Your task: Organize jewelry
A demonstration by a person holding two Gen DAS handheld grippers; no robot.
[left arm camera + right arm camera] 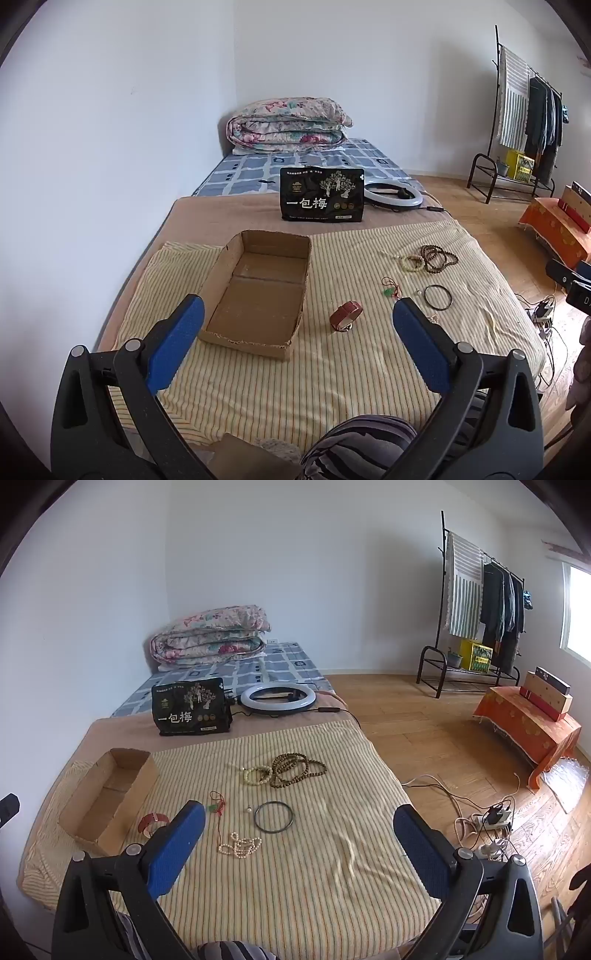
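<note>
Left gripper (298,317) and right gripper (299,821), jaws spread wide and empty, above the striped cloth (295,886). Bangle (273,818), pearl strand (240,845), bead necklaces (295,768) and red watch (346,315) lie beside the cardboard box (258,295).

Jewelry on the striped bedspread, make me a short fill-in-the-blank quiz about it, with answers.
1. The cardboard box holds ____ jewelry so far.
2. The dark bangle has the shape of a ____.
3. The red watch lies ____ the box.
4. Both the left tool and the right tool have their jaws ____.

Answers: no; ring; beside; open
</note>
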